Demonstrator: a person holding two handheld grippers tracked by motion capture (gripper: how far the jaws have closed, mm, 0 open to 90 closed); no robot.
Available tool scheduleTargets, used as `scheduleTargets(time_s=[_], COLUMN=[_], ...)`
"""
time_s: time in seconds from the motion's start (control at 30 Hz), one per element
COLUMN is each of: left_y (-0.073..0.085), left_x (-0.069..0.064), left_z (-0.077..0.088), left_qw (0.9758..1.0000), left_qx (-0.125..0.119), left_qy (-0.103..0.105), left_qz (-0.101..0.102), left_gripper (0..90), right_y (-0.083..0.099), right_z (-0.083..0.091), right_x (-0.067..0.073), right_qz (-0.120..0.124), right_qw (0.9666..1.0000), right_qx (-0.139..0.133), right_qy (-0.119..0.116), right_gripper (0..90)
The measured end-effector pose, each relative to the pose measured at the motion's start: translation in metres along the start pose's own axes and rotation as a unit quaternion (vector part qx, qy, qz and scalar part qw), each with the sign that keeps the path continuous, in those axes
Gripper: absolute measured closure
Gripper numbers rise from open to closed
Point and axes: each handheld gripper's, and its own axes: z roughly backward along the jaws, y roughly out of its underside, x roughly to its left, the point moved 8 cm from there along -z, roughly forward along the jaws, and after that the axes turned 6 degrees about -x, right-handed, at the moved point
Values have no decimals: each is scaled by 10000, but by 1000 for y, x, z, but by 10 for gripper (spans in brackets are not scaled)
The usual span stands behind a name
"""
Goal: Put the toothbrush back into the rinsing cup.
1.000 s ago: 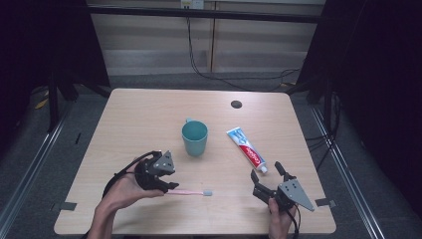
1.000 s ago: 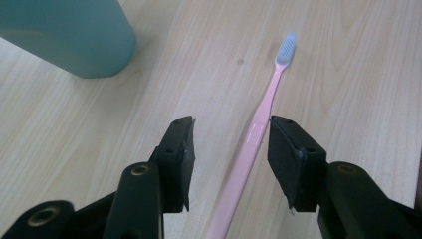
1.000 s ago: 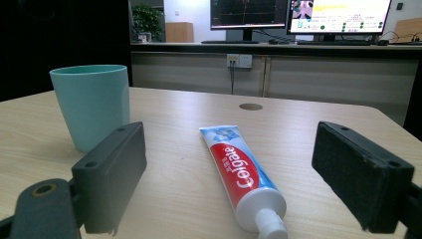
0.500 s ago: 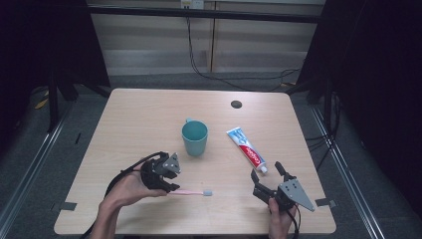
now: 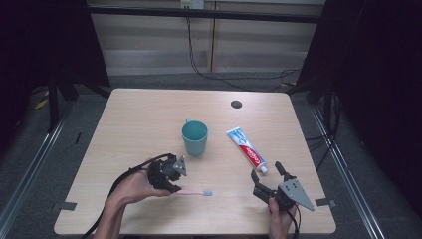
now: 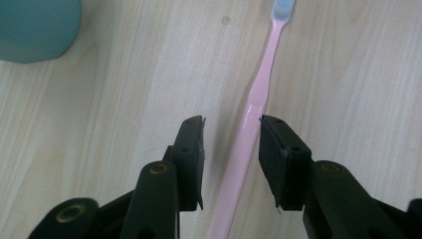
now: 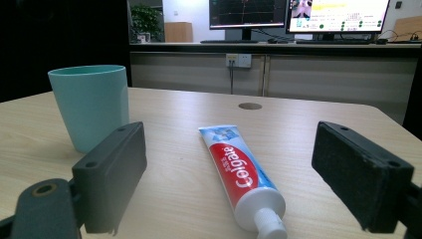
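A pink toothbrush (image 5: 191,191) (image 6: 259,94) lies flat on the wooden table (image 5: 139,124), its bristle head to the right in the high view. My left gripper (image 5: 174,188) (image 6: 231,122) points down over the handle, which runs between the two jaws. The jaws have just been closing, and a gap still shows beside the handle, so the gripper is open. A teal cup (image 5: 194,137) (image 7: 89,104) stands upright mid-table. A toothpaste tube (image 5: 245,146) (image 7: 234,169) lies right of it. My right gripper (image 5: 265,169) (image 7: 231,164) rests open, its jaws level and wide on either side of the tube's cap end.
A round dark cable hole (image 5: 236,104) sits near the table's far edge. The teal cup's (image 6: 35,30) base shows just beyond my left gripper. Cables trail from both grippers toward the front edge. Dark frames and floor surround the table.
The left gripper has sunk onto the toothbrush handle and shifted slightly right, and its jaws have narrowed. The right gripper, cup and tube have not moved.
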Motion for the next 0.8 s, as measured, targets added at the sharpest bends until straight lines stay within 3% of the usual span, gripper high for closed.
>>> scheduleTargets(time_s=[0.47,0.8], left_y=[1,0], left_x=[-7,-9], left_z=[-14,-21], left_qw=[9993,9989], left_qx=[149,299], left_qy=[305,318], left_qz=[-122,-174], left_gripper=[661,682], right_y=[0,0], right_z=[0,0], right_x=[0,0], right_qz=[4,5], right_qw=[10000,10000], right_qx=[0,-8], right_qy=[0,-4], right_gripper=[133,133])
